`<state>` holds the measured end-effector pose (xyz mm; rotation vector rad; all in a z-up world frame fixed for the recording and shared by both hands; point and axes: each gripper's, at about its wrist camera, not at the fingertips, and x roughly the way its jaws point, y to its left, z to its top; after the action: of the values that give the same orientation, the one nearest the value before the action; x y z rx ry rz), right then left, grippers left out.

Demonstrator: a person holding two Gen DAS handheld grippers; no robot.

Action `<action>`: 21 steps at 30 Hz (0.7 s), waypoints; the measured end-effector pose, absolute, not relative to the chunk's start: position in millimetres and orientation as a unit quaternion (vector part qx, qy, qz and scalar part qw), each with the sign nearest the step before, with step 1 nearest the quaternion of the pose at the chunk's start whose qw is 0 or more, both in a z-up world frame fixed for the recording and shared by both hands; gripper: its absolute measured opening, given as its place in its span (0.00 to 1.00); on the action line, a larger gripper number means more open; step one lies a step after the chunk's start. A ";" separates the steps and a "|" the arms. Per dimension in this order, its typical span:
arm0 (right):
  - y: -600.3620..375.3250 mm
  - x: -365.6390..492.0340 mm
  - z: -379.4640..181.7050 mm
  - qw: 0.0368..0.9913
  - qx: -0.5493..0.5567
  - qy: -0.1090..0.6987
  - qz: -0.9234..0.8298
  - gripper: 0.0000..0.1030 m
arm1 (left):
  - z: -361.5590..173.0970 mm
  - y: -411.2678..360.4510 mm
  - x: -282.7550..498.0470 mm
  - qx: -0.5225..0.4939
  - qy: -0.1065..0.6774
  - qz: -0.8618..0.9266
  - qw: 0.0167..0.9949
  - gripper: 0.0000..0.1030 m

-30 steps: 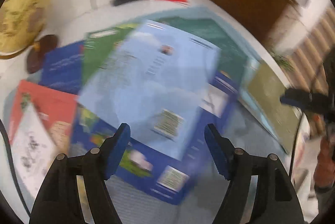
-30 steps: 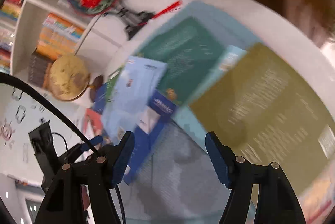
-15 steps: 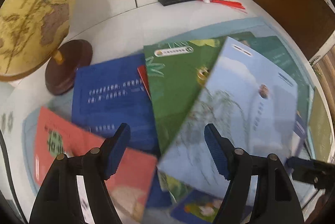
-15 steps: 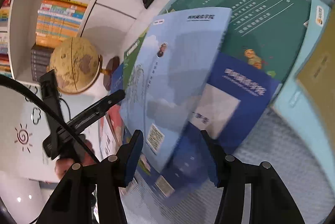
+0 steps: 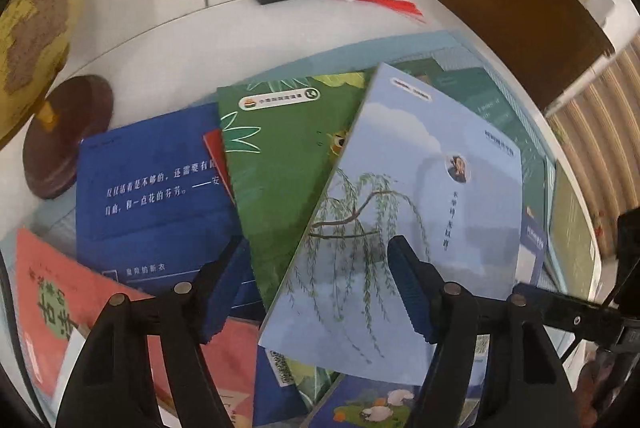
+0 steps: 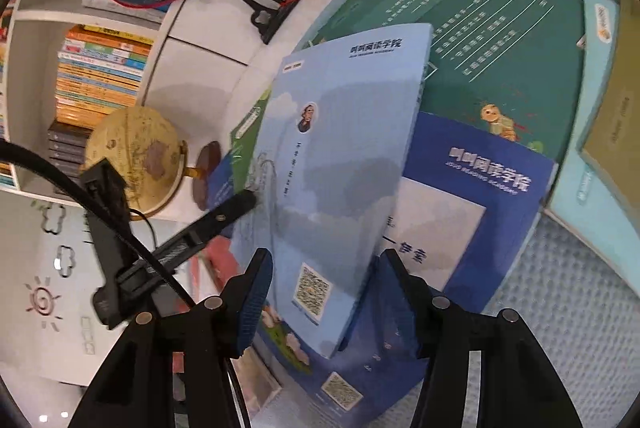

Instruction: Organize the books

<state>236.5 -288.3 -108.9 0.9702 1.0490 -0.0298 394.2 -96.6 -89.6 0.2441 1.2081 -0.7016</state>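
Both grippers, left (image 5: 318,288) and right (image 6: 324,302), fingers apart, flank the pale blue book (image 5: 404,212) (topmost, likely first to be squared).

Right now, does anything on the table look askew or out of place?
Yes: the books lie fanned and overlapping, not stacked. The light blue book sits tilted across the green book and the dark blue book, corners sticking out.

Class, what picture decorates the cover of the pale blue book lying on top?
A green weeping willow on the pale blue book, clearest in the left wrist view.
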 end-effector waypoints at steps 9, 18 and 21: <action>-276.7 249.7 -103.2 0.777 0.386 0.496 -0.032 0.53 | -89.9 -107.2 388.9 0.119 0.552 -0.360 0.743 0.66; -305.5 224.8 -104.3 0.782 0.372 0.497 -0.054 0.54 | -88.7 -104.9 349.7 0.076 0.597 -0.431 0.673 0.67; -311.8 205.9 -106.9 0.774 0.372 0.509 -0.045 0.54 | -89.3 -105.7 323.8 0.064 0.605 -0.450 0.654 0.67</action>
<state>205.9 -311.8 -106.9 0.8065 1.1031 -0.0968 323.8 -105.7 -89.3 0.1459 1.3718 -1.0210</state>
